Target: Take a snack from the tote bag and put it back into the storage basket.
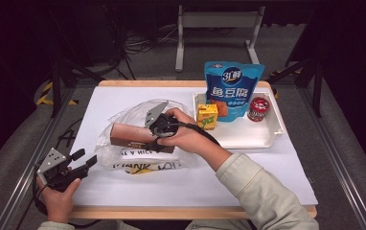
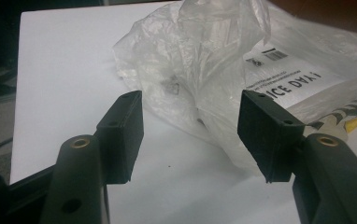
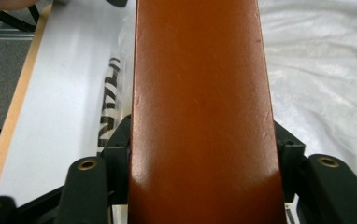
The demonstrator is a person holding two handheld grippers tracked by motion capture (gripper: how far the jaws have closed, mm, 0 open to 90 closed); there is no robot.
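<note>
White table [image 1: 123,96] on grey floor [image 1: 325,124], dark room

A long brown box [image 1: 133,135] lies level at the table's middle, half inside a crumpled clear plastic bag [image 1: 123,120] with black lettering.

Grey floor [image 1: 162,60], white stand [image 1: 218,21], dim room

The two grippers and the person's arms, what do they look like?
Both the left gripper and the right gripper are black with two blocky jaws, brass-coloured rivets, a grey three-cornered plate on top and a black cable. The right arm wears a pale greenish sleeve.
</note>
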